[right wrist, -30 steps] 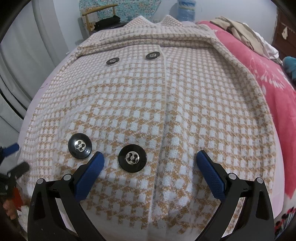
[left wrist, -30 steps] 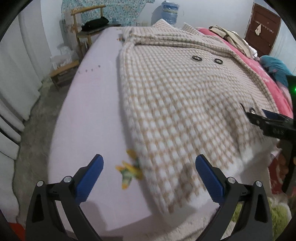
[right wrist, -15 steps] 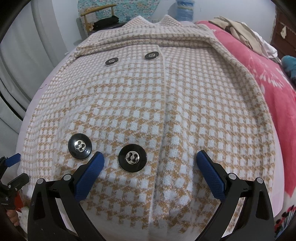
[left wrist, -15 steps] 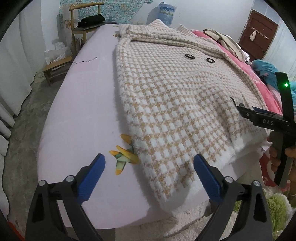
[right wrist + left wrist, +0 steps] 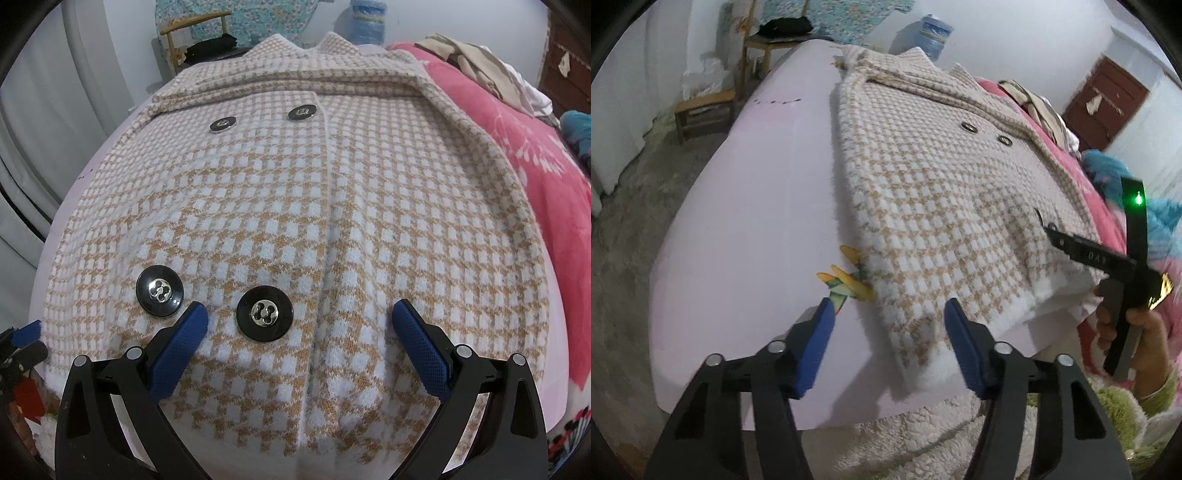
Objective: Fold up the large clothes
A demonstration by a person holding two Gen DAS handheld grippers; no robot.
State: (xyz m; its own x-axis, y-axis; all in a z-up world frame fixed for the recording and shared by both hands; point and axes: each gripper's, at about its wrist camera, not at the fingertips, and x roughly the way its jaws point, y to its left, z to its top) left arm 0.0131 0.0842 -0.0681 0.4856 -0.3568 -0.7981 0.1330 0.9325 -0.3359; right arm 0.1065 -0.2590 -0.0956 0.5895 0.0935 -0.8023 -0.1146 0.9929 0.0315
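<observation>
Take the coat as your landmark: it lies flat and buttoned on the lilac sheet, its long axis running away from you, collar at the far end and white hem at the near edge of the bed.

Your left gripper sits at the coat's near left hem corner. Its fingers are spread, holding nothing; the corner lies between them, the left finger over bare sheet just beside the yellow print, the right finger over the plaid. This hand looks the nearer to a grasp. Judging from here, closing would catch the corner, if the fingers are low enough to bite; the view does not settle that height.

Your right gripper hangs over the coat's near middle, a little in from the hem. Its fingers are spread and empty, straddling the right lower button and the front seam; the left lower button lies just outside its left finger. For a matching hold it probably needs to go towards the coat's right hem corner.
</observation>
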